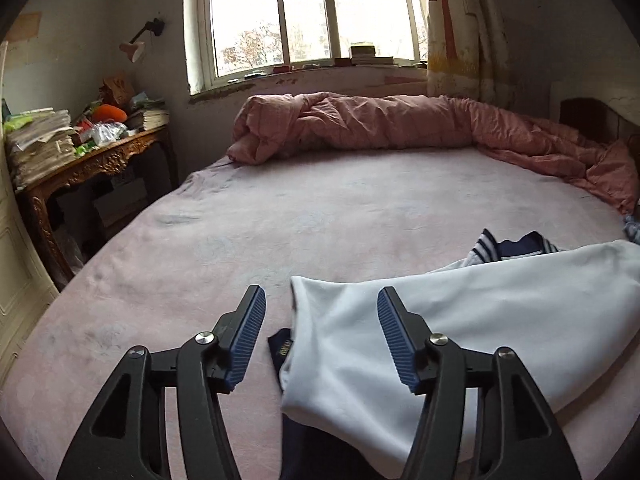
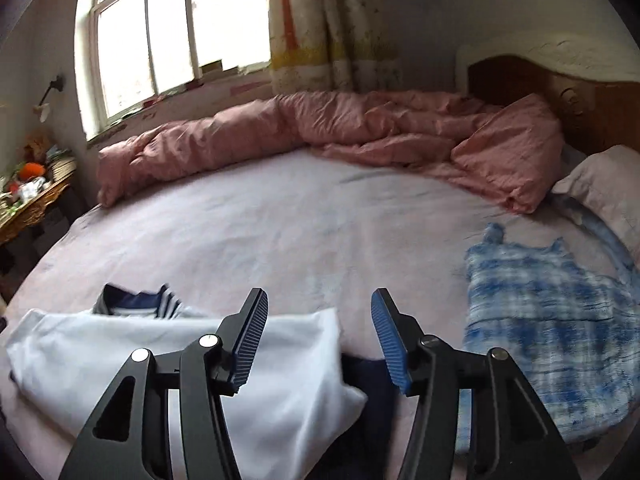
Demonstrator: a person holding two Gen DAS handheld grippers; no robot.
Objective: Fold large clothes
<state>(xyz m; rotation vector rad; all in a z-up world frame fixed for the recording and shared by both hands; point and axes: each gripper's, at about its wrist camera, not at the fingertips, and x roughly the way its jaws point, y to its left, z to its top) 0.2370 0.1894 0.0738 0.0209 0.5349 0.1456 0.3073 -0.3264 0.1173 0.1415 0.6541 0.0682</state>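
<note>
A white garment (image 1: 460, 320) with a navy-and-white striped collar (image 1: 504, 246) lies partly folded on the pink bed sheet (image 1: 300, 216). A navy part with a label (image 1: 283, 349) sticks out under its left edge. My left gripper (image 1: 320, 300) is open and empty, hovering over the garment's left edge. In the right wrist view the same white garment (image 2: 160, 356) lies at lower left with a dark navy part (image 2: 368, 392) under it. My right gripper (image 2: 318, 304) is open and empty above the garment's right edge.
A blue-and-white tie-dye garment (image 2: 552, 320) lies flat to the right. A rumpled pink duvet (image 1: 400, 124) runs along the bed's far side, with a pillow (image 2: 608, 184) near the headboard (image 2: 560, 92). A cluttered wooden side table (image 1: 80, 160) stands left of the bed.
</note>
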